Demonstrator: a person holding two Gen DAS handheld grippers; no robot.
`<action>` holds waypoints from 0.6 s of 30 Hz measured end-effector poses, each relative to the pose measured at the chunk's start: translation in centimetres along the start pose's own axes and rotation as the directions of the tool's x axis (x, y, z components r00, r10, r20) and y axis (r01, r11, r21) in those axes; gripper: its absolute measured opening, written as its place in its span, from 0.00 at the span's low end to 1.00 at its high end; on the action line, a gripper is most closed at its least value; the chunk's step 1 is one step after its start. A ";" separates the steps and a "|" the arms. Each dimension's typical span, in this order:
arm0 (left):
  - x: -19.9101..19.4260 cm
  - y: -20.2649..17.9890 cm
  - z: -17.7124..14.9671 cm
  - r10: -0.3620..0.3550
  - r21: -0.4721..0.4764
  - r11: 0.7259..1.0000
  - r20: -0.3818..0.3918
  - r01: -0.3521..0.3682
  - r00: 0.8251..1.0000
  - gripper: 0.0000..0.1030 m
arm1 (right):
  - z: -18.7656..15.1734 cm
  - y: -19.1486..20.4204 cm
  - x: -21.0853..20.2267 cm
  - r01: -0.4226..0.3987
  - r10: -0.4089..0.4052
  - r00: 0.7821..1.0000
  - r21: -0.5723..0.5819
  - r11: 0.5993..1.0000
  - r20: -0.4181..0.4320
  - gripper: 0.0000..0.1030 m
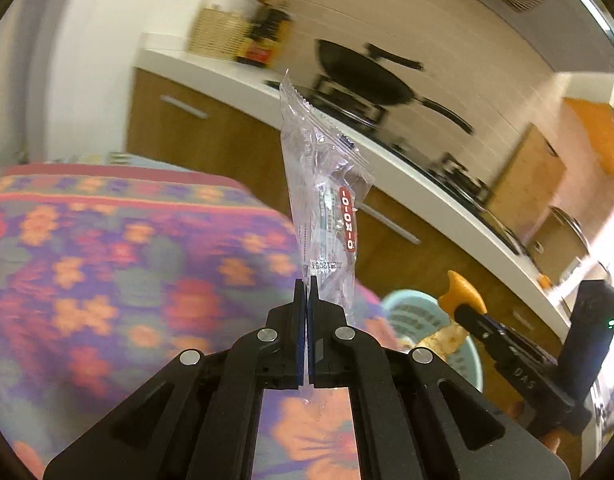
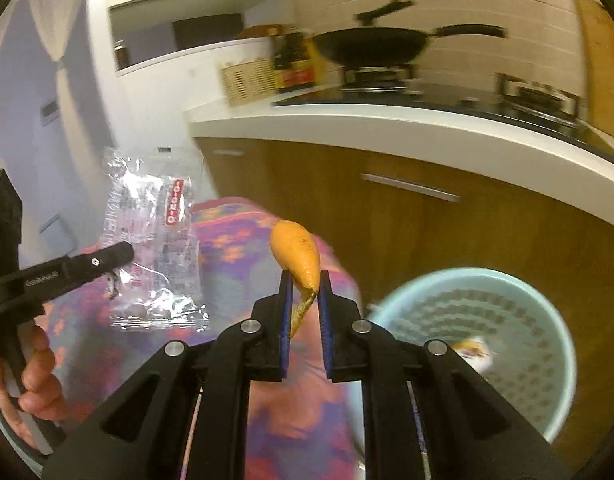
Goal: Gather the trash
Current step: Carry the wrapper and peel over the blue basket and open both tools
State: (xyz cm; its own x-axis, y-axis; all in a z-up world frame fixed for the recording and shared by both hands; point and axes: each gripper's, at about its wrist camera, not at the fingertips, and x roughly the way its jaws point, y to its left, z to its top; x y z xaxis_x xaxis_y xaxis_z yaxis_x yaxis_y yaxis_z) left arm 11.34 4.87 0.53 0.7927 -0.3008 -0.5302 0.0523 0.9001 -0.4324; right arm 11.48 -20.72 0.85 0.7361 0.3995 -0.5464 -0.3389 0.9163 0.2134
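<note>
- Clear plastic wrapper pinched tight in the left gripper
- right gripper clamped on an orange peel
- pale blue basket sits just beside the flowery tablecloth

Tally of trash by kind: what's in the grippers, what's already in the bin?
Clear plastic wrapper, in left gripper: 1
Orange peel, in right gripper: 1
Scrap already in the light blue basket, kind unclear: 1
Total: 3

Glossy clear plastic wrapper, matt orange peel, perforated plastic basket, wood-look cabinets.
</note>
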 end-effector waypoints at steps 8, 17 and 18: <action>4.2 -7.4 -2.7 -0.110 0.101 0.988 -0.097 0.120 0.989 0.00 | -2.9 -7.4 -2.5 0.146 -0.144 0.989 0.105 0.984 -0.026 0.10; 7.6 -12.5 -4.3 -0.147 0.170 0.970 -0.168 0.176 0.975 0.00 | -4.2 -12.1 -3.7 0.235 -0.227 0.972 0.199 0.951 -0.065 0.10; 8.0 -12.9 -4.5 -0.152 0.173 0.968 -0.177 0.182 0.972 0.00 | -4.4 -12.4 -3.8 0.241 -0.232 0.970 0.204 0.949 -0.068 0.10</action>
State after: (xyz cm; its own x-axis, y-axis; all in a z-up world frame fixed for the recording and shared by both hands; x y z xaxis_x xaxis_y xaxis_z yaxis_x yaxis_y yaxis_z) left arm 14.27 -10.55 -1.37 0.6554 -0.4848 -0.5792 0.3001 0.8708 -0.3893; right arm 10.32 -33.69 -3.24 0.7529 0.1736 -0.6348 -0.0250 0.9714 0.2361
